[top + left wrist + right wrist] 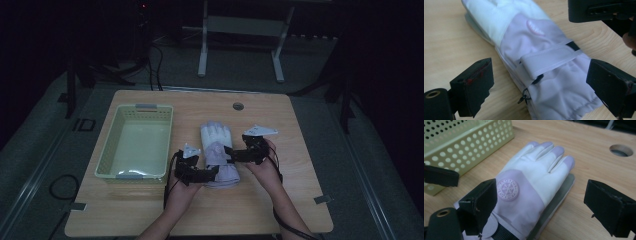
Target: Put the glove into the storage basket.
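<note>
**A:** Got a glove (pixel 218 155) lying flat in the middle of the wooden table (pixel 295 200), fingers pointing away toward the far edge. White over the fingers and the back of the hand, pale lilac at the wrist and cuff. Round raised badge (pixel 508 189) on the lilac part, with a strap (pixel 549 61) across the wrist below it.

**B:** Looks like two gloves stacked? Grey edge (pixel 556 200) peeking out from under the top one in the right gripper view. Can't say for sure though.

**A:** Same, can't tell. Left tool (pixel 214 172) sitting at the cuff end, jaws spread wide with the cuff between them, nothing pinched. Left gripper view: one pad out over bare wood, the other at the far edge of the cuff. Touching or not, hard to say.

**B:** Right tool (pixel 231 152) coming in from the other side, around the wrist area. Also spread wide, not gripping anything. Badge right beside one jaw in the right gripper view, other jaw well off to the side over the table.

**A:** Pale green basket (pixel 107 157) with holes in its walls just left of the glove, near it but not touching. Grey handles at both short ends.

**B:** Round hole (pixel 238 106) in the table past the fingertips, near the far edge. Dim room, white frame legs (pixel 202 60) on the floor behind.
</note>
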The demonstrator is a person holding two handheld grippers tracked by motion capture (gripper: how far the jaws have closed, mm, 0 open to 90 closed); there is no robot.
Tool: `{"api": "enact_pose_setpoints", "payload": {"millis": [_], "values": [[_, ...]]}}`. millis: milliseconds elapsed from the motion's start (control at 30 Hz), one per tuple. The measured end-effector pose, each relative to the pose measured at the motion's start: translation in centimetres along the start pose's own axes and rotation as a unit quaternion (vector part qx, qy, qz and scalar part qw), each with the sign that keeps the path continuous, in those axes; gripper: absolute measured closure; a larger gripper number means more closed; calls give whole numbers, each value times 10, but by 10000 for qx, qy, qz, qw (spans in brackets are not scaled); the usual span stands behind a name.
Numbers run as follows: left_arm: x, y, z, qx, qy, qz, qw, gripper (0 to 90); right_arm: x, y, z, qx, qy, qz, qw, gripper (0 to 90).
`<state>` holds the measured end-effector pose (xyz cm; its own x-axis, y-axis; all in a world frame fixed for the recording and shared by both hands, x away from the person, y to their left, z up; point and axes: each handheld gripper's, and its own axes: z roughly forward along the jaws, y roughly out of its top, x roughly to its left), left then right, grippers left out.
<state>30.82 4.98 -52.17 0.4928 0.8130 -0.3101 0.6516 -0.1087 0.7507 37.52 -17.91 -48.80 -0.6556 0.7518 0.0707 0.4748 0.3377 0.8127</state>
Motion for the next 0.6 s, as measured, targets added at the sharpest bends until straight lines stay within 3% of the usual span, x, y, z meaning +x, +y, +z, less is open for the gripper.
{"api": "enact_pose_setpoints", "payload": {"millis": [100,267,333,433,500,600], "values": [[6,-9,10,247,-172,-287,9991,118,-2,-4,8,180,-29,174,9997,195],[12,-23,18,419,-308,-489,9975,144,-4,-17,20,494,58,454,9977,308],[14,-24,21,466,-365,-505,9970,164,-7,-22,25,631,167,693,9955,353],[16,-26,24,531,-522,-471,9961,207,-15,-31,31,760,389,1133,9899,358],[18,-28,29,606,-648,-477,9949,216,-21,-35,35,832,612,1436,9842,375],[21,-27,32,674,-863,-242,9937,280,-27,-41,39,951,879,1738,9762,399]]}}
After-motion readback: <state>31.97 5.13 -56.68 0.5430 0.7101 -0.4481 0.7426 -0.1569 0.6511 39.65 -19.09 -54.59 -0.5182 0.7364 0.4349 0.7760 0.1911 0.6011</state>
